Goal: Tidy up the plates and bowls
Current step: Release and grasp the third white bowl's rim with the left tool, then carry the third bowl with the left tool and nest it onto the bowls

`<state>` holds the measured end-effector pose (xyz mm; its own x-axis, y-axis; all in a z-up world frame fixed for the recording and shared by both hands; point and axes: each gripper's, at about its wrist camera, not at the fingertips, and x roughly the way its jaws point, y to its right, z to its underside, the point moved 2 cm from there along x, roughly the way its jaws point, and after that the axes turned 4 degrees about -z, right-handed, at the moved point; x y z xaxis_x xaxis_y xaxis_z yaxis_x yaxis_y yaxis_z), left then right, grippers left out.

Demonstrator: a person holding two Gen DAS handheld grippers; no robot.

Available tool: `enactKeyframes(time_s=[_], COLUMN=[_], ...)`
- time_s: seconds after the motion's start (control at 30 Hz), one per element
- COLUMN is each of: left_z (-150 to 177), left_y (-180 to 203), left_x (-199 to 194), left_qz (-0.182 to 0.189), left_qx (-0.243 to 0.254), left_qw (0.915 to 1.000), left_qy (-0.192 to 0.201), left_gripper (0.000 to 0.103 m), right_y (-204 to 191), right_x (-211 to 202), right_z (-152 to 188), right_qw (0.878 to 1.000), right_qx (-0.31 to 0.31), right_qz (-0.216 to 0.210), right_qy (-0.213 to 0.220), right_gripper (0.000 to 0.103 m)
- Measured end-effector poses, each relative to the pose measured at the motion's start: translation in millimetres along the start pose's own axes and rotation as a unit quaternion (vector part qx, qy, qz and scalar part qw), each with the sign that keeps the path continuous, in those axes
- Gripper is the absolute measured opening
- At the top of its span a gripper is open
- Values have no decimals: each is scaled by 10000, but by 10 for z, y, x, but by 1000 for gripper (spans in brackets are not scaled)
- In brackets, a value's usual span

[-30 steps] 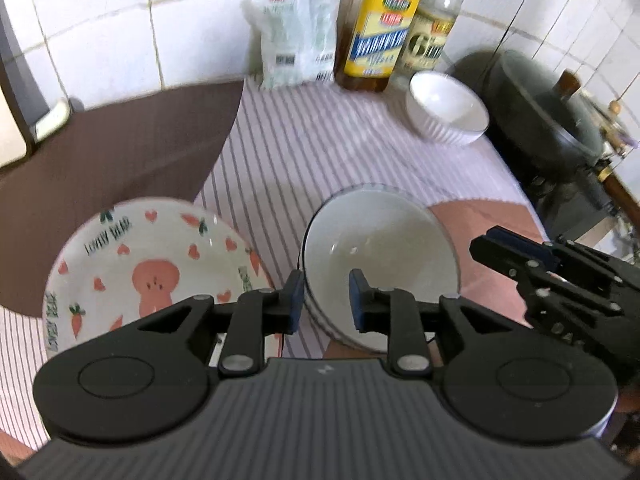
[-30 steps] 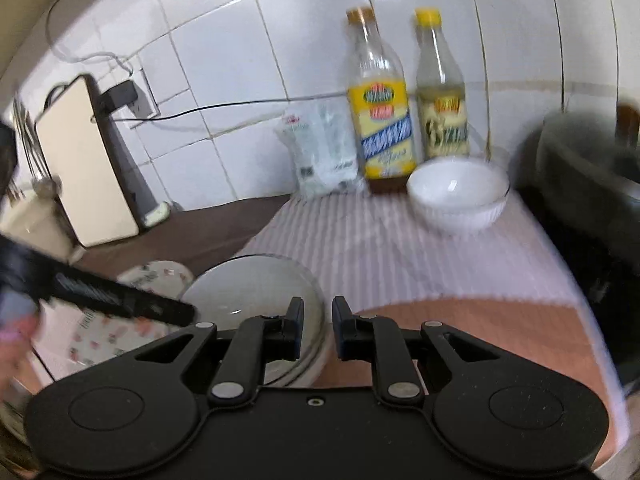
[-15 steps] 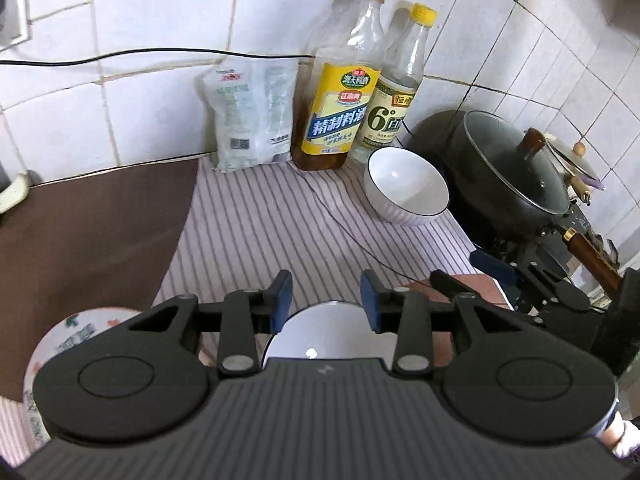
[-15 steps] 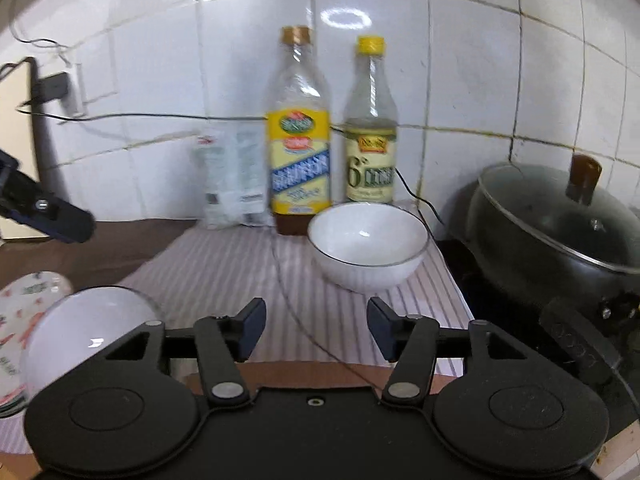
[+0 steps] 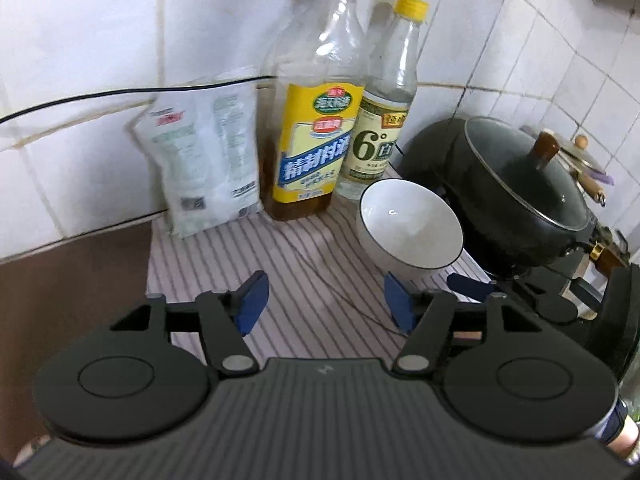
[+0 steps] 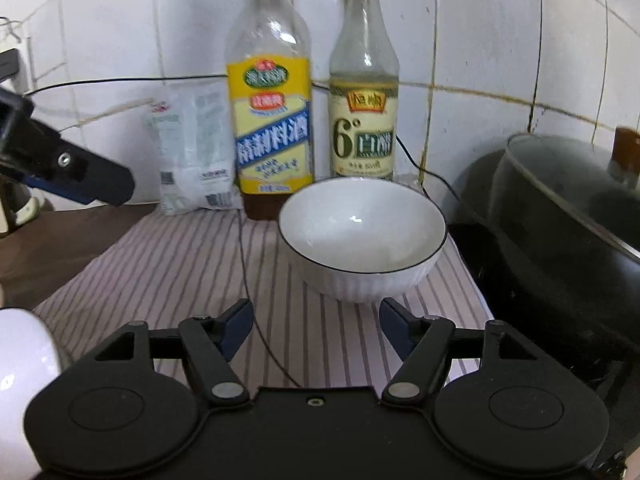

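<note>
1. Left gripper (image 5: 324, 300), left wrist view: its blue-padded jaws stand wide apart with nothing between them, above the striped cloth (image 5: 224, 256) on the worktop. The white bowl (image 5: 410, 232) sits ahead and to its right, just beyond the right fingertip. Behind the bowl stand the oil bottle (image 5: 314, 120) and the vinegar bottle (image 5: 380, 120); the lidded wok (image 5: 520, 200) is farther right.

2. Right gripper (image 6: 316, 322), right wrist view: jaws also spread wide and empty. The same bowl lies directly ahead, slightly right of centre, its base just beyond the fingertips and not touched. The left gripper's finger pokes in from the far left, and a pale rounded dish edge (image 6: 20, 380) shows at the lower left.

3. Step in hand, as I judge it: approaching the lone bowl to collect it for stacking.

4. Next move likely calls for easing the right gripper forward so one finger goes inside the rim and one outside, then closing gently; the bottles and wok stand close.
</note>
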<state>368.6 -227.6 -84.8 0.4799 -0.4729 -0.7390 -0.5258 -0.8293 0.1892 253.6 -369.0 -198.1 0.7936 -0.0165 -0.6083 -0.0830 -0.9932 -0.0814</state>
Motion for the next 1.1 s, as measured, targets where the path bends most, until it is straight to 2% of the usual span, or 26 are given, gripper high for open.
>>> enactKeyframes(time_s=[0.1,0.2,0.27,0.37,0.47,0.6,0.63,0.77,0.8,0.97,1.1], left_z=[-128,-260,-331,-422,-424,-350,-331,-303,-300,-309,-341], left_y=[68,107,140,200,263,305,307,245,235,294,306], left_x=[165,376,550,848,1063,1222,1252,1298,1303,1267,1067], left_qz=[151,331,442,335,271,180,164,348,378,113,116], left_qx=[84,-9,-42,-197,-265,-331,-341,-610,-689,-530,-461], left_qw=[9998,9993,9982,9976,9965,9954,9950,9924,9914,9929,9932], left_qy=[-46,-176,-402,-568,-744,-885,-929,-1006,-1043,-1063,-1058], left_gripper=[68,68,65,63,58,43,35,20,12,10,10], right_y=[23,48,73,109,139,139,146,178,184,129,79], right_x=[70,142,216,321,405,455,470,555,571,608,463], right_z=[24,25,22,23,14,-17,-23,-66,-84,-126,-150], right_qw=[10000,9999,9999,9997,9993,9987,9987,9987,9988,9992,9990], right_qx=[-16,-21,-19,11,27,-81,-49,6,18,132,289], right_qz=[20,65,121,246,371,474,472,461,441,347,234], right_qy=[56,92,76,64,75,182,190,201,203,164,262], right_gripper=[95,95,95,95,95,95,95,95,95,96,95])
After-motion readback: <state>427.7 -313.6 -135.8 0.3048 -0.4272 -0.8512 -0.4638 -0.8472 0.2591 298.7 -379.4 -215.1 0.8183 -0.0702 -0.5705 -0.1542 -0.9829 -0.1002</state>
